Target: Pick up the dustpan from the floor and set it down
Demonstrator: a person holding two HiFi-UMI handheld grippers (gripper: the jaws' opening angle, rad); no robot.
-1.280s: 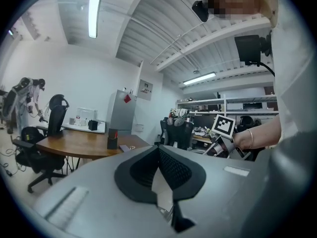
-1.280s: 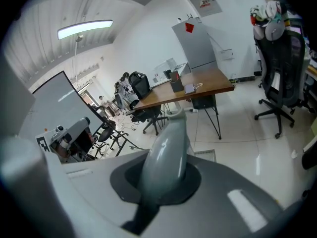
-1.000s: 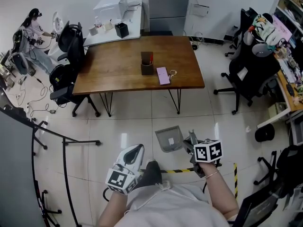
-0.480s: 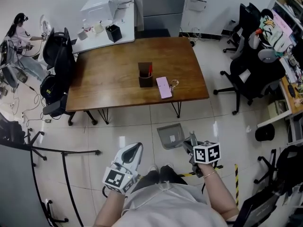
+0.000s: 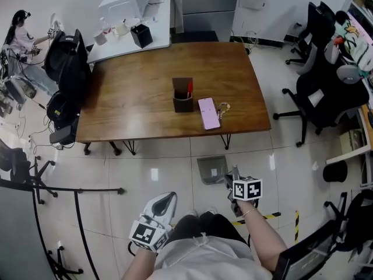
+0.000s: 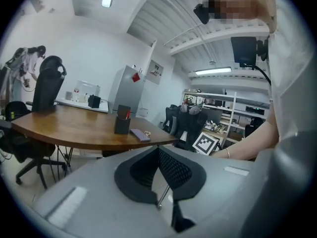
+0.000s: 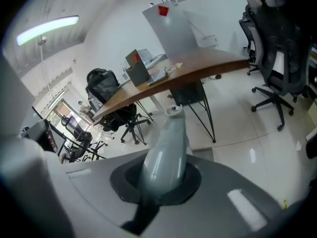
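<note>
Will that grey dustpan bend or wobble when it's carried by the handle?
Probably stiff: the dustpan looks flat and unbent in the right gripper. Likely light, since it is gripped by its handle alone. It may tilt scoop-down.

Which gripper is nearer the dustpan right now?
Right. The right gripper is shut on the dustpan by its handle; the left gripper is off to its left, not touching it.

Your dustpan (image 5: 211, 169) is plain pale grey. Your left gripper (image 5: 165, 200) has a white shell and black meshed pads (image 6: 174, 169); it and your right gripper (image 5: 232, 178) carry black-and-white square markers. The table (image 5: 134, 104) is warm brown wood, the phone (image 5: 209, 113) lilac, the pen holder (image 5: 182, 102) black, the floor tape (image 5: 269, 216) yellow-and-black striped
</note>
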